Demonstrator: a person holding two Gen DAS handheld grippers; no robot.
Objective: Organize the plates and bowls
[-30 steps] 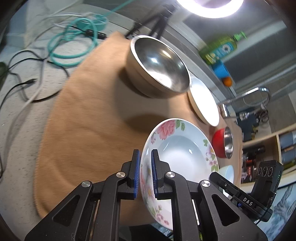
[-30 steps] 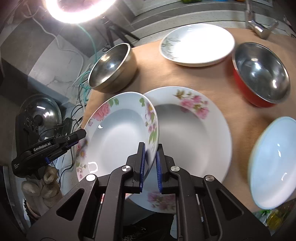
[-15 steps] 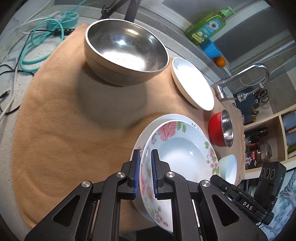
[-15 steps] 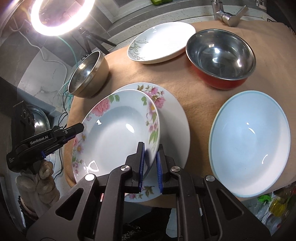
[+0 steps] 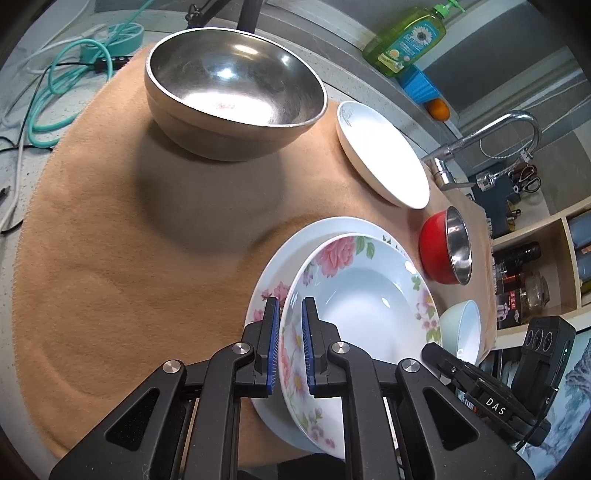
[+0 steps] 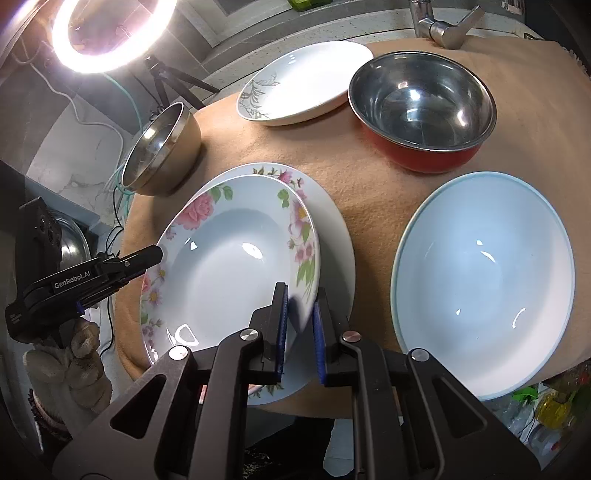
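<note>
A floral deep plate is held by both grippers over a second floral plate that lies on the tan mat. My left gripper is shut on its left rim. My right gripper is shut on its right rim. The held plate sits nearly centred over the lower one, slightly tilted; whether it touches it I cannot tell. In the right wrist view the left gripper shows at the plate's far edge, held by a gloved hand.
On the tan mat stand a large steel bowl, a white plate with a leaf print, a red steel-lined bowl and a pale blue bowl. A faucet, dish soap, ring light and cables surround it.
Both grippers carried the floral plate sideways and a little down, from beside the lower floral plate to nearly centred over it. Both grips stayed shut.
</note>
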